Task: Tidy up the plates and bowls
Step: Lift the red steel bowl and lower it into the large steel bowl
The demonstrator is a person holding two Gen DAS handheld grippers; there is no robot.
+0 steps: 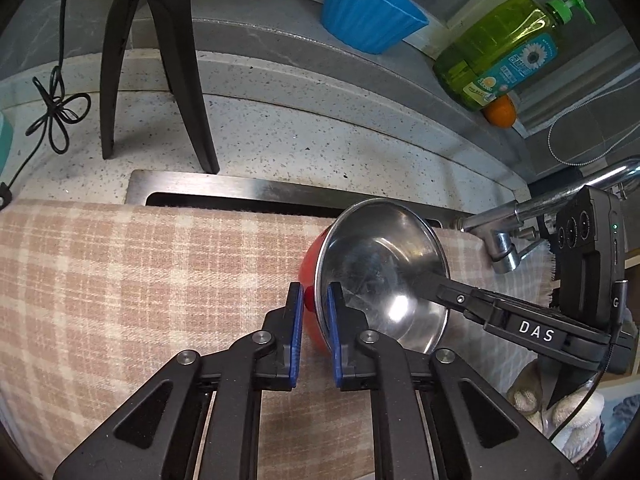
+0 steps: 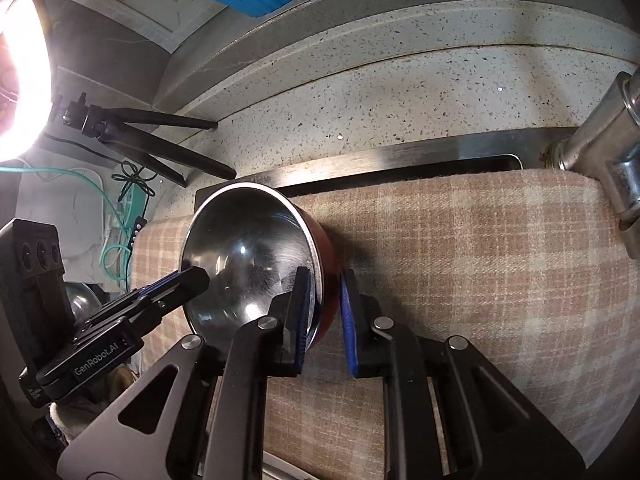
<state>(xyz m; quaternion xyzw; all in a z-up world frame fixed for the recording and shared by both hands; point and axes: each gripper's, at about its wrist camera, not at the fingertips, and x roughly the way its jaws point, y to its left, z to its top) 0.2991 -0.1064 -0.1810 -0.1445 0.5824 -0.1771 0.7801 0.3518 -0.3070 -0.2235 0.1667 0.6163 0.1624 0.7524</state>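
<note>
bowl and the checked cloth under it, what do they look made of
Bowl: likely stainless steel inside, polished, showing mirror glare and fine scratches; the outside is glossy red, perhaps enamel or plastic. Cloth: a woven fabric, matte, beige plaid, with a frayed edge, possibly wool or cotton.

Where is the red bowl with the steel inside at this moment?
The red bowl lies on the checked cloth beside the faucet, gripped at opposite rims by the left hand-held gripper and the right hand-held gripper.
</note>
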